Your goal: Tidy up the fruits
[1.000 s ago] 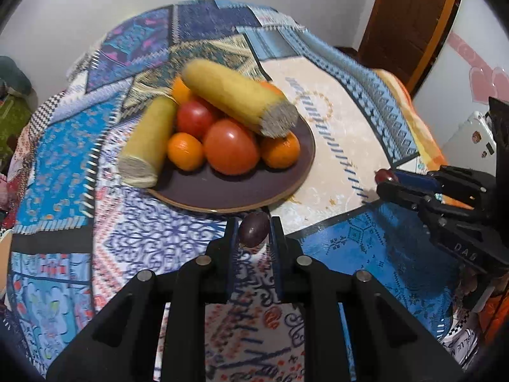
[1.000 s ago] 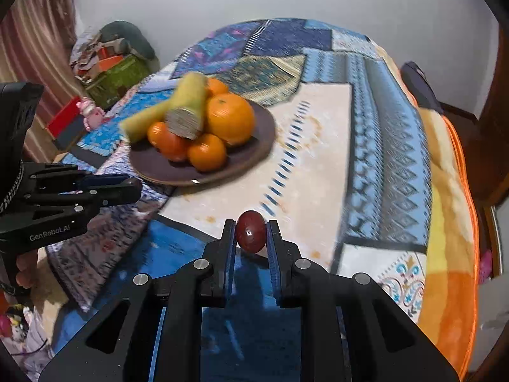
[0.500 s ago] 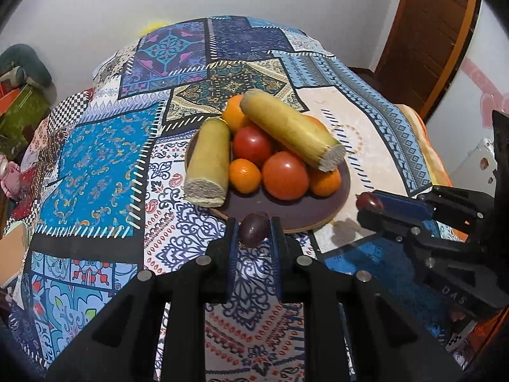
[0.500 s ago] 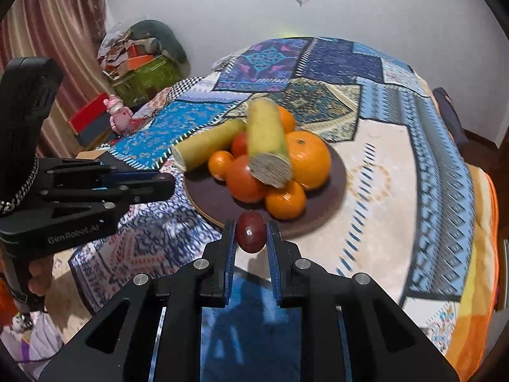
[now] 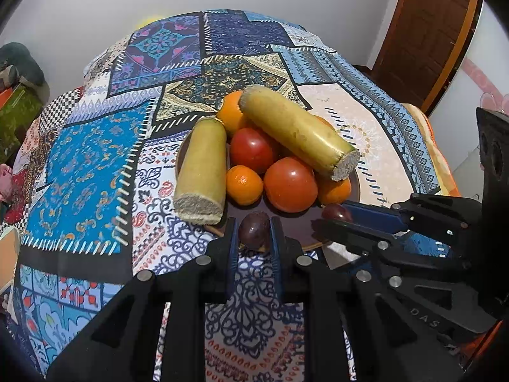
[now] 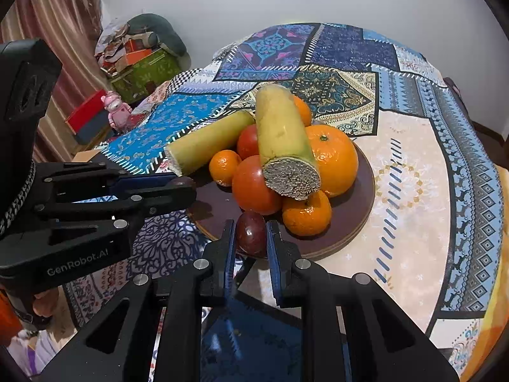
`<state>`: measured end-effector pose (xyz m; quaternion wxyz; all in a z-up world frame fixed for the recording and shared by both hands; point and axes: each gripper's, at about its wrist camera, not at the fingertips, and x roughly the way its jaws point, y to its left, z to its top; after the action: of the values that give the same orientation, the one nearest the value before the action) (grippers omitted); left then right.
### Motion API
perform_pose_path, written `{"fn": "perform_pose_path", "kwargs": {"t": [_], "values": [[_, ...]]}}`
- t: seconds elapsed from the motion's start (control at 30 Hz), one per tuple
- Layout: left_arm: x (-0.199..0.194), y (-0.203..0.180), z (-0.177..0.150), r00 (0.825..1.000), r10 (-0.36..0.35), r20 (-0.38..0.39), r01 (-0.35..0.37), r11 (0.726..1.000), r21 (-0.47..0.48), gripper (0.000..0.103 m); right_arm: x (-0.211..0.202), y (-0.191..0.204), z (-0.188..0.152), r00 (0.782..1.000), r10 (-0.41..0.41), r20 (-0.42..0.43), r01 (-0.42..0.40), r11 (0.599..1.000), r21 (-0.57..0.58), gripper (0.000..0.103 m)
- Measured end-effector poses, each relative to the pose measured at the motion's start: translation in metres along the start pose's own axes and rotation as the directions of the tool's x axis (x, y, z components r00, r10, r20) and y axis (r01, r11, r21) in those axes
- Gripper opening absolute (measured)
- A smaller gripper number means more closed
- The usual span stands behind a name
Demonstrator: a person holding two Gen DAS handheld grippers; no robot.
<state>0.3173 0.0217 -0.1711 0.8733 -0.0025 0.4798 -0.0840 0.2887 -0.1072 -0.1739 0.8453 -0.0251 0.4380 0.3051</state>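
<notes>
Both tools, left tool (image 5: 254, 234) and right tool (image 6: 251, 237), tilt down, each clamping a dark fruit (image 5: 254, 230)

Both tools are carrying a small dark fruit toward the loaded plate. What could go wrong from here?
1. The upper cut stalk lies across the tomatoes and oranges; a nudge could roll it off.
2. Bare plate shows only at the near rim, where the left tool and right tool converge, so they may collide.
3. Each dark fruit is round, pinched at the tips, and may slip.

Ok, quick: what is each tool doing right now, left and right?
Left tool: closed on a dark purple fruit.
Right tool: closed on a dark red fruit.
</notes>
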Motion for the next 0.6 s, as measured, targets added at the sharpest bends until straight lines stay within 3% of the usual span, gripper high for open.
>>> {"fn": "perform_pose_path", "kwargs": {"t": [0.33, 0.6], "values": [[0.016, 0.004, 0.003, 1.000, -0.005, -0.020, 0.004, 1.000, -0.020, 0.020, 0.012, -0.003, -0.001, 0.999, -0.004, -0.035, 0.005, 1.000, 0.022, 0.018], [0.006, 0.003, 0.000, 1.000, -0.008, 0.009, 0.008, 1.000, -0.018, 0.032, 0.005, -0.005, -0.001, 0.999, -0.016, -0.028, 0.017, 0.999, 0.035, 0.022]]}}
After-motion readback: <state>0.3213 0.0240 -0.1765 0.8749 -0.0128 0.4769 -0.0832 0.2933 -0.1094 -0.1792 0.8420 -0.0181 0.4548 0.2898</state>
